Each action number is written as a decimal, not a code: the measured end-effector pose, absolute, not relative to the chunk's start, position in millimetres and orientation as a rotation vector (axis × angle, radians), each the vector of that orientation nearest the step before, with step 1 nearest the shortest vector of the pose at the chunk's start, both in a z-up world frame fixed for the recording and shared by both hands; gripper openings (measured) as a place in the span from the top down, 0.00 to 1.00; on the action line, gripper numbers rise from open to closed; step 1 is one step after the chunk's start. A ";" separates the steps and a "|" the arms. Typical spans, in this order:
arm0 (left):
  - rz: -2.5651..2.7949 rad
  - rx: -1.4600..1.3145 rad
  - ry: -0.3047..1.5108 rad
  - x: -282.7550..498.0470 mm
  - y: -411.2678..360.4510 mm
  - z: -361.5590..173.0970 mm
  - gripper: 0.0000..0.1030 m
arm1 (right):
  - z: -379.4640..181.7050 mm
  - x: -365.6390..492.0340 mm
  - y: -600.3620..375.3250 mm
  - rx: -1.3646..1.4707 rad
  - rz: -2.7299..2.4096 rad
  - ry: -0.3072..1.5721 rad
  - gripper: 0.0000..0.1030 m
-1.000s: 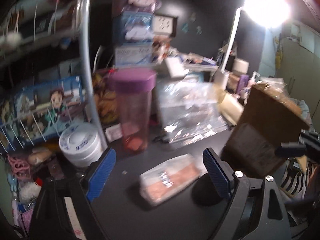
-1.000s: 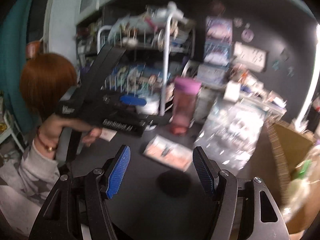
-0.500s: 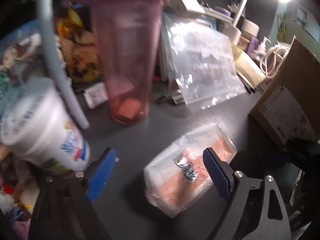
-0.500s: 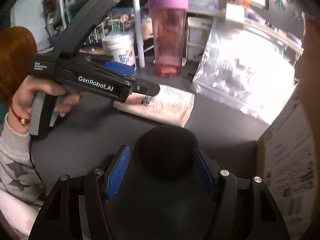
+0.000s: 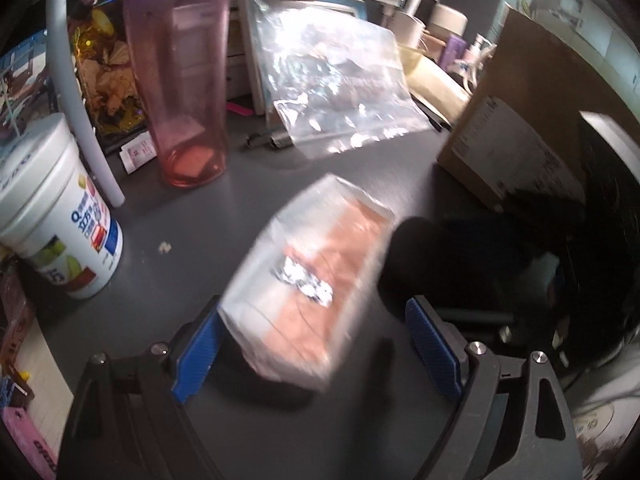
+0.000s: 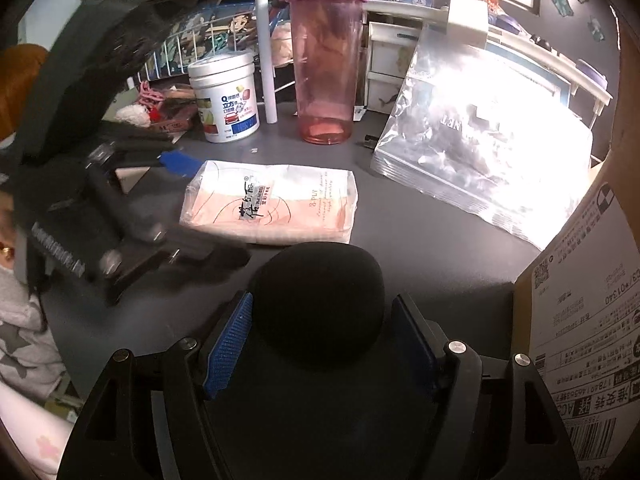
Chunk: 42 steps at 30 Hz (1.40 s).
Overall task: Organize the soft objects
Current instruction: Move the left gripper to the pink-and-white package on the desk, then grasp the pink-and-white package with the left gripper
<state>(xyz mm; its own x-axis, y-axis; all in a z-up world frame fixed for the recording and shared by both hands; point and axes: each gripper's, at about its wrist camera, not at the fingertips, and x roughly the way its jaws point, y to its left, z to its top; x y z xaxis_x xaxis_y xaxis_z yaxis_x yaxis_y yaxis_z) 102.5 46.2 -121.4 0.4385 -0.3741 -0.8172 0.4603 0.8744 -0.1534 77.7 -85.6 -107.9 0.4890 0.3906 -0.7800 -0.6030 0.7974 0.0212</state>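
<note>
Tissue pack [image 5: 316, 276] lay skewed between spread left gripper [image 5: 312, 344] fingers; might slip. Right gripper [image 6: 320, 344] pinched black pad [image 6: 320, 304].

Soft tissue pack in clear wrap [image 6: 269, 209]: we read "3-PLY" sideways beside Chinese characters on a small label; the finer print is too small for us.
White plastic tub [image 6: 226, 98]: we read a large "Q" above Chinese characters.
Clear zip bag [image 6: 480, 148]: we make out mirrored letters "NET".
Brown cardboard box label [image 6: 588, 320]: we read "013A0" upside down, plus a barcode; the rest is unclear.
</note>
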 end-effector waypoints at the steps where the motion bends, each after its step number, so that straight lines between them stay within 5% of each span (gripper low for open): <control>1: -0.511 0.120 0.987 99.1 43.4 -121.9 0.15 | -108.0 77.6 -85.3 -0.273 0.616 0.867 0.34; 11: -0.388 0.198 0.933 111.4 43.3 -123.5 0.17 | -109.0 80.1 -81.3 -0.288 0.627 0.853 0.37; 23: -0.424 0.241 0.907 103.3 25.2 -122.1 0.57 | -103.7 71.5 -81.4 -0.316 0.628 0.814 0.51; 42: -0.372 0.143 0.812 74.8 50.5 -88.6 0.58 | -70.9 48.5 -84.1 -0.268 0.645 0.725 0.51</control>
<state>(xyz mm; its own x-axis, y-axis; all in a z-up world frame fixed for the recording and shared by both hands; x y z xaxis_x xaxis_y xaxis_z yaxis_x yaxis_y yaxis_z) 74.8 50.5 -88.6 0.6274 -0.2686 -0.7309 0.3774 0.9259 -0.0163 48.5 -84.1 -70.9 0.5677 0.4520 -0.6881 -0.6304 0.7762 -0.0102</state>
